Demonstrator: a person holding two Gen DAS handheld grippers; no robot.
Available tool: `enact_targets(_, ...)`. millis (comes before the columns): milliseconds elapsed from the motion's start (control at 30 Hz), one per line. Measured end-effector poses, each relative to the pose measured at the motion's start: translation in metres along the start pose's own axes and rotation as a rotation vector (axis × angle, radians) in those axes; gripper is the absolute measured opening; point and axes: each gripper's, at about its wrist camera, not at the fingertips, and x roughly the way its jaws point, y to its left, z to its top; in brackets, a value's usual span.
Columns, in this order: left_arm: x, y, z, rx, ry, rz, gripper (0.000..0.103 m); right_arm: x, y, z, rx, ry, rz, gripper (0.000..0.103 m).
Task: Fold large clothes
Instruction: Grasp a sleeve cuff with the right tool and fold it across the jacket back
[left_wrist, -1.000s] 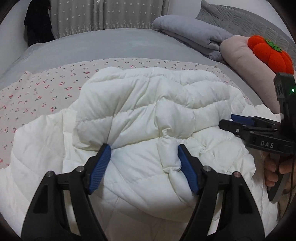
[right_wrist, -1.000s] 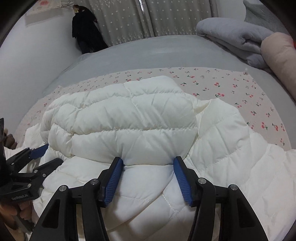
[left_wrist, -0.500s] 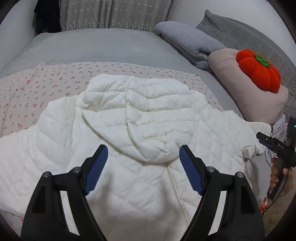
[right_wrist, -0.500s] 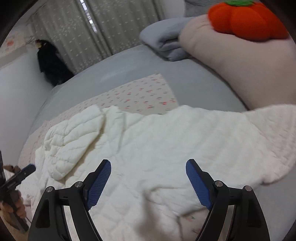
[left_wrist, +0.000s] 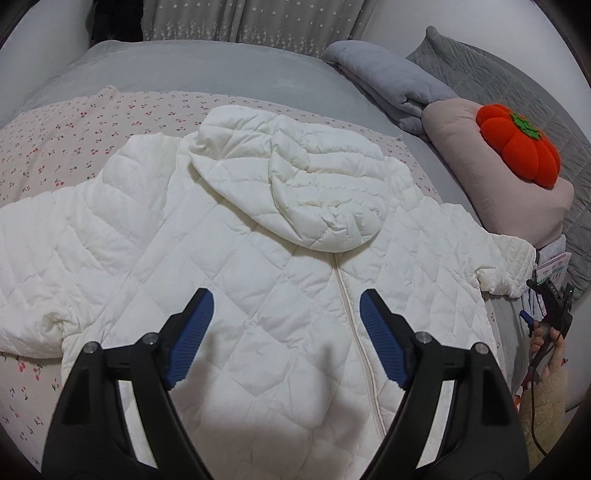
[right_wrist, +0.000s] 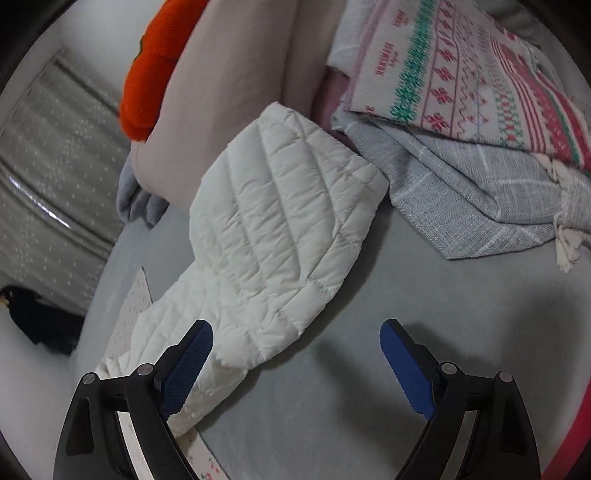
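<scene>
Now the white quilted jacket (left_wrist: 280, 258) lies spread flat, front up, on the cherry-print sheet (left_wrist: 66, 125) over the grey bed (left_wrist: 207, 70); a second ago it was bunched between both tools, so the spreading looks done and folding can begin; at nine o'clock one sleeve reaches out; at centre the left gripper (left_wrist: 286, 310) hovers above the zip, jaws released and empty; the hood lies at twelve o'clock; at three o'clock the other sleeve (right_wrist: 273, 229) ends near a pumpkin cushion (left_wrist: 517, 147) and folded blankets (right_wrist: 461, 147); the right gripper (right_wrist: 295, 343) hangs wide apart, holding nothing, beside that cuff; no containers are visible.
</scene>
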Motion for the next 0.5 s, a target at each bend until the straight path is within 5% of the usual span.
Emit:
enact_targets(167, 0.001, 0.013, -0.009, -0.07, -0.015, -0.013, 0.082, 0.026, -0.019, 0.009, 0.11, -0.072, 0.105, 0.09)
enact_targets(233, 0.002, 0.017, -0.01, -0.077, -0.004, -0.005, 0.082, 0.031, -0.016, 0.009, 0.154, -0.069, 0.145, 0.053)
enact_targets(267, 0.002, 0.02, -0.011, -0.08, -0.012, -0.007, 0.082, 0.033, -0.016, 0.012, 0.179, -0.045, 0.166, 0.025)
enact_targets(300, 0.001, 0.023, -0.012, -0.084, -0.022, -0.011, 0.082, 0.029, -0.014, 0.014, 0.19, -0.054, 0.169, 0.015)
enact_targets(500, -0.003, 0.044, -0.01, -0.154, -0.031, -0.025, 0.081, -0.035, 0.062, 0.023, -0.049, -0.218, 0.201, 0.007)
